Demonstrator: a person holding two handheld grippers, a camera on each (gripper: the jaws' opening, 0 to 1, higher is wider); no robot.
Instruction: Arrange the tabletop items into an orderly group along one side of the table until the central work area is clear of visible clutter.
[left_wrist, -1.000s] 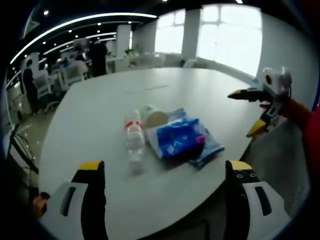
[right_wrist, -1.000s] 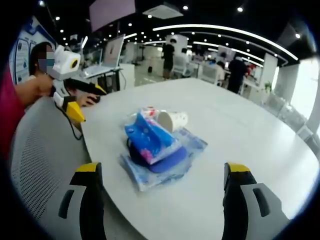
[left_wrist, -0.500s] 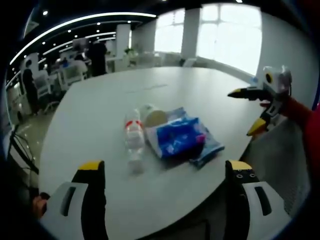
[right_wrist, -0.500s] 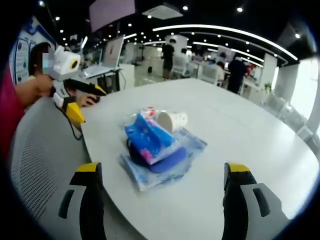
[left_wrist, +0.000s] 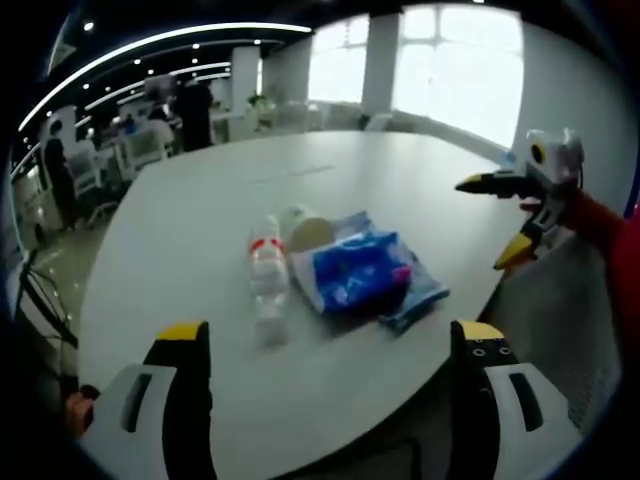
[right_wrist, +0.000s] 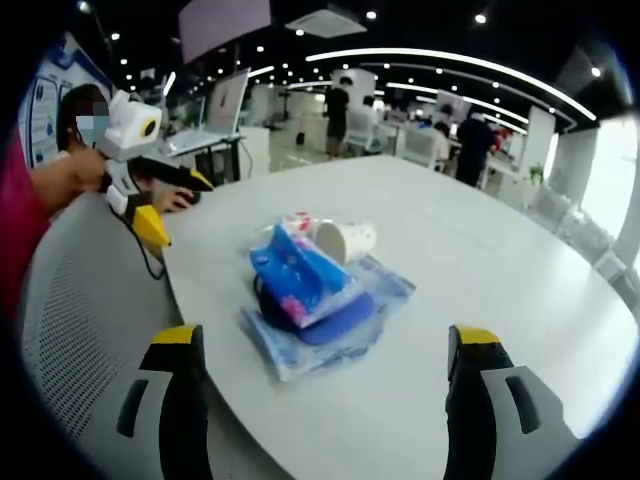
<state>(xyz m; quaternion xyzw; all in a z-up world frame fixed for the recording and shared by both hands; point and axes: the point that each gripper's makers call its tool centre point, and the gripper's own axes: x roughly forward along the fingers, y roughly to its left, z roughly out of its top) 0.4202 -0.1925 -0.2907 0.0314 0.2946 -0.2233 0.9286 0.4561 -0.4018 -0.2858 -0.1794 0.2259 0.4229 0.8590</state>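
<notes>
Counter (left_wrist: 200, 200): white, rounded, bearing one small cluster near the edge closest to me; the items lie touching or overlapping. Blue pack (left_wrist: 357, 273), also in my right gripper view (right_wrist: 300, 275): soft film wrapper, likely tissues, light and squashy; I judge it best pinched across its narrow middle, where the film will crumple but not slip. Under it, a flat clear-blue bag (right_wrist: 345, 330): limp and thin, probably slippery on the counter; I would take it at a free corner or slide it, and expect whatever lies on it to come along. Something dark sits between pack and bag; I cannot tell what it is. Bottle (left_wrist: 267, 283): clear plastic, lying on its side just left of the pack in my left gripper view, light, apt to roll; grip across the body near the label. Paper cup (right_wrist: 347, 241): on its side against the pack, very light, easily crushed, so a gentle hold at the rim. My left hand-held gripper (left_wrist: 327, 345): jaws spread wide, empty, held level short of the cluster, pointing at it. My right hand-held gripper (right_wrist: 320, 345): jaws likewise wide apart, empty, aimed at the cluster from the other side; seen from the left (left_wrist: 508, 222), it hovers off the counter edge, near a mesh chair back (right_wrist: 75, 330).
</notes>
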